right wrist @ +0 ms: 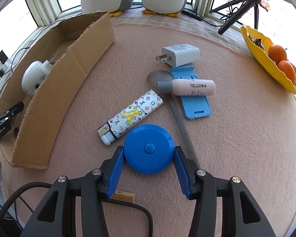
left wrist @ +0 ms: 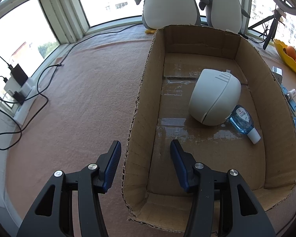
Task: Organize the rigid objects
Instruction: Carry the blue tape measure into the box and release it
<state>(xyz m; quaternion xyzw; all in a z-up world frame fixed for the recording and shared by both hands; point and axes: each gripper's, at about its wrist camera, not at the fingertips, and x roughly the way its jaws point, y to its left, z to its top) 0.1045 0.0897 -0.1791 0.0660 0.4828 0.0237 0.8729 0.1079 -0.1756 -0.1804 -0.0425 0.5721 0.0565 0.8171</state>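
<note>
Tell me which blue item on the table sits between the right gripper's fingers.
The round blue tape measure, between the open right gripper fingers. The other blue item, the flat rectangular phone stand, lies farther off under the pink tube.

The cardboard box (left wrist: pixel 211 106) is open-topped; its near half is bare floor, while the white camera (left wrist: pixel 214 96) and the blue bottle (left wrist: pixel 243 121) just beside it fill the far right. On the desk (right wrist: pixel 236 138), the patterned lighter (right wrist: pixel 131 116), spoon (right wrist: pixel 179 118) and blue stand (right wrist: pixel 195 102) crowd close behind the blue tape measure (right wrist: pixel 149 148). Bare cloth lies to its right.
</note>
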